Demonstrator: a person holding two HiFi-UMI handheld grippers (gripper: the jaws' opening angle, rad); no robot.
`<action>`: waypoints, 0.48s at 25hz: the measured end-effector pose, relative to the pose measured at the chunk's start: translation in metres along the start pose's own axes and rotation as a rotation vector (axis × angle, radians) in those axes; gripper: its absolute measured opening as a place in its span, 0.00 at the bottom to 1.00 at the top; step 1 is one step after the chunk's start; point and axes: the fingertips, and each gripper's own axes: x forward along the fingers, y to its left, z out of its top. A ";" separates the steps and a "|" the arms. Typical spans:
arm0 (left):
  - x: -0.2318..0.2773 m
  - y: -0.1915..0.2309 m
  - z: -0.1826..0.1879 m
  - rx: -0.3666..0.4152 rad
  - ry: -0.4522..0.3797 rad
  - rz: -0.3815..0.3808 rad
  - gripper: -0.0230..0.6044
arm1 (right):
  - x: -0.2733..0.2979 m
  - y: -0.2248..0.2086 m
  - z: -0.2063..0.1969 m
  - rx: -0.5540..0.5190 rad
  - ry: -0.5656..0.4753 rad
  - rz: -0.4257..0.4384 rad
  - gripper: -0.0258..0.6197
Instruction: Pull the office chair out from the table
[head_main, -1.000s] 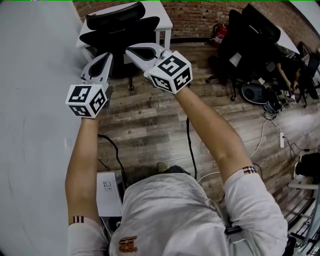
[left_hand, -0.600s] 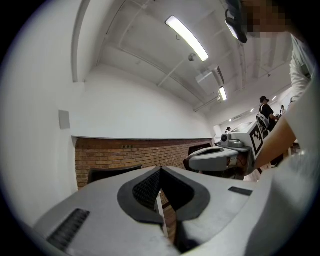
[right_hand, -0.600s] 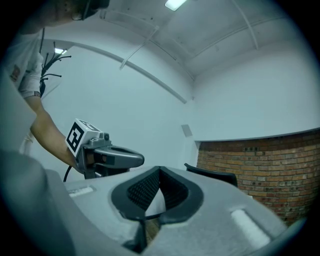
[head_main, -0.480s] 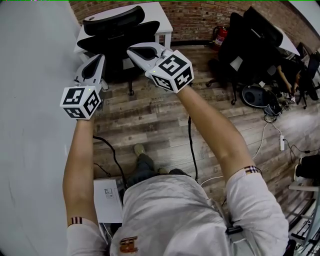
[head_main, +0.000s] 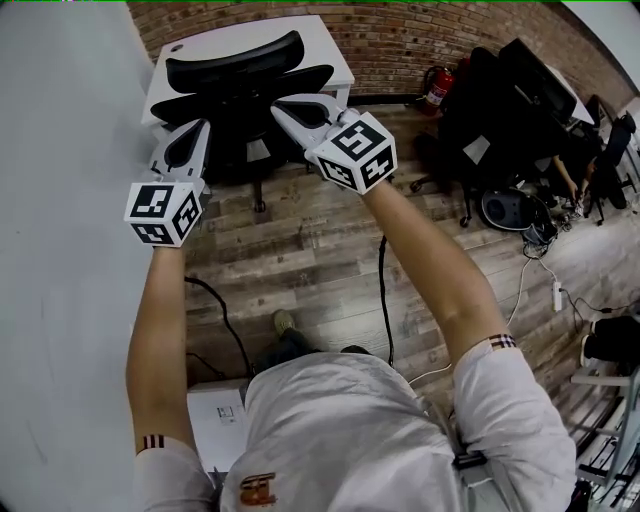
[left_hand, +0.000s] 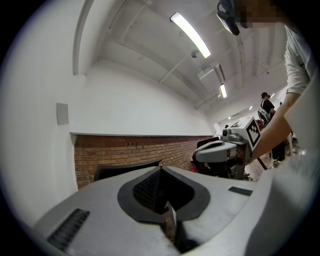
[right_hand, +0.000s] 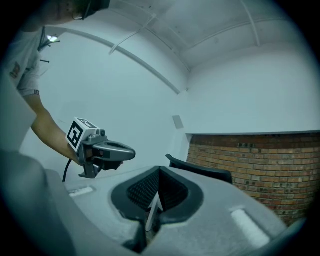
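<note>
The black office chair (head_main: 240, 85) stands tucked against the white table (head_main: 335, 45) by the brick wall, its curved headrest towards me. Both grippers are held out level just short of the chair's back, touching nothing. My left gripper (head_main: 192, 130) is shut and empty, by the chair's left side. My right gripper (head_main: 284, 107) is shut and empty too, in front of the backrest's right part. The left gripper view shows the shut jaws (left_hand: 161, 172) with the headrest (left_hand: 117, 170) beyond. From the right gripper (right_hand: 159, 170) the headrest (right_hand: 202, 171) and the left gripper (right_hand: 107, 151) show.
A white wall (head_main: 60, 250) runs along the left. Black cables (head_main: 383, 290) lie on the wooden floor, and a white box (head_main: 218, 425) sits near my feet. More black chairs (head_main: 500, 90) and a red fire extinguisher (head_main: 436, 72) stand at the right.
I have stepped forward, and both grippers, still shut, have moved closer to the chair. The chair and table show more fully at the top of the head view.
</note>
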 end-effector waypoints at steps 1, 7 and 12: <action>0.005 0.009 -0.004 0.000 0.004 -0.004 0.04 | 0.007 -0.007 -0.004 0.002 0.007 -0.007 0.04; 0.034 0.064 -0.030 0.021 0.038 -0.026 0.04 | 0.048 -0.043 -0.028 0.013 0.042 -0.048 0.04; 0.054 0.093 -0.047 0.091 0.092 -0.048 0.04 | 0.063 -0.070 -0.042 -0.012 0.077 -0.074 0.04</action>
